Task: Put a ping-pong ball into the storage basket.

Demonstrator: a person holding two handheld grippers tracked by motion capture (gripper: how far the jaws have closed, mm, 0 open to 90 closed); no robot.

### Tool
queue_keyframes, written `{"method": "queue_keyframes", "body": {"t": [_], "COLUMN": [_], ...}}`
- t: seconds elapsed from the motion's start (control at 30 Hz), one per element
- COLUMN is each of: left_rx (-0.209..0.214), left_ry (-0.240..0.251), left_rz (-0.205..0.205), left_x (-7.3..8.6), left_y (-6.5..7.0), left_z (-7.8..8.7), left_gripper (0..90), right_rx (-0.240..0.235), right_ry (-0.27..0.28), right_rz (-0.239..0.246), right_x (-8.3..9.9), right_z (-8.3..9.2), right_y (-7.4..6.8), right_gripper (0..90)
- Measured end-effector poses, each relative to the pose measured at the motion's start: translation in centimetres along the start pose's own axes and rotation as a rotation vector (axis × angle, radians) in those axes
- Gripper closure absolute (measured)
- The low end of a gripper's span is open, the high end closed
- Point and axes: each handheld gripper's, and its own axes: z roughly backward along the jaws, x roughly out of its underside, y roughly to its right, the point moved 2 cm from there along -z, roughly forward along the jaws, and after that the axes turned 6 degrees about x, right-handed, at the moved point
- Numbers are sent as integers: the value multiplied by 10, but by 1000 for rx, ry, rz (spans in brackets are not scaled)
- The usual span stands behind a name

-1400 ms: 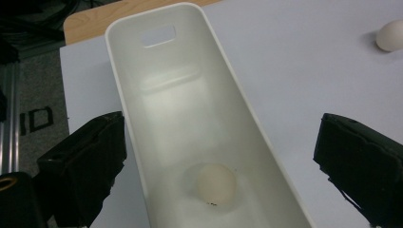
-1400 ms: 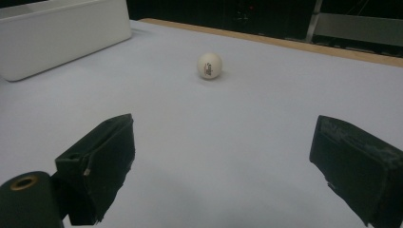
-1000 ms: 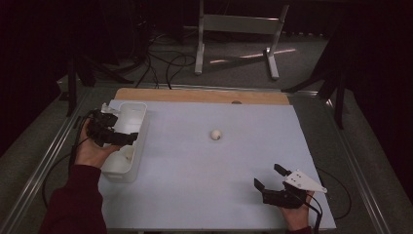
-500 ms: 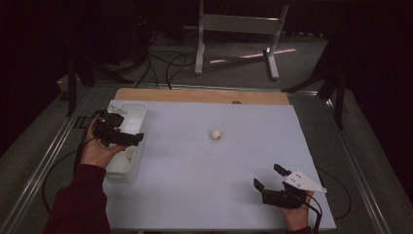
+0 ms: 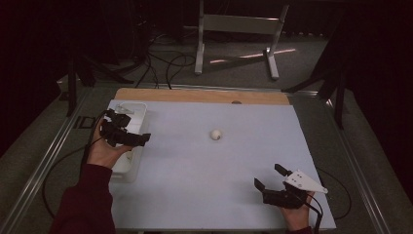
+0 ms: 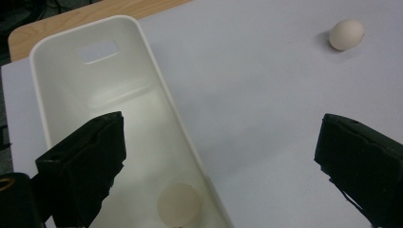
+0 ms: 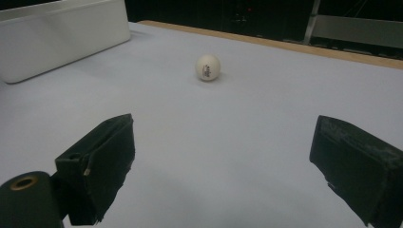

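A: Where is the left gripper (image 5: 127, 136) seen?

B: It is held above the long white plastic bin (image 5: 139, 108) at the left edge of the pale sheet-covered table (image 5: 204, 175). In the left gripper view its two black jaws are spread wide, and nothing is held between them. One jaw is seen over the bin's inside (image 6: 85, 85), the other over the bare table.

A: What is seen in the bin?

B: A pale round egg-like object (image 6: 179, 204) is seen lying on the bin's floor, just beside the long wall nearest the table's middle. A cut-out handle slot is seen in the far end wall.

A: And the other egg?

B: A whitish egg (image 5: 215, 134) is seen lying alone near the middle of the table, well apart from both grippers. In the left gripper view it (image 6: 346, 34) is seen at the upper right, beyond the bin. In the right gripper view it (image 7: 207, 67) is seen straight ahead, with a small dark mark on its shell.

A: How is the right gripper (image 5: 270, 180) held?

B: It is held low near the front right corner of the table. Its jaws are wide apart, and nothing is gripped. The bin's outer wall (image 7: 62, 42) is seen at the far left of its view.
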Motion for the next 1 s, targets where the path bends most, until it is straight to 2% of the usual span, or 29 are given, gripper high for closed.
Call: {"method": "queue_keyframes", "body": {"t": [0.43,0.73,1.0], "left_rx": [9,38,45], "left_ry": [1,11,-1], "left_rz": [-37,-64,-78], "left_x": [-11,-20,-23], "left_y": [15,28,33], "left_z": [-7,-15,-22], "left_gripper": [36,19,14], "right_rx": [0,4,4], "right_ry": [-1,2,2], "right_rz": [1,3,-3], "right_x": [0,0,0], "right_z": [0,0,1], "right_y": [-1,1,2], "right_gripper": [74,74,74]}}
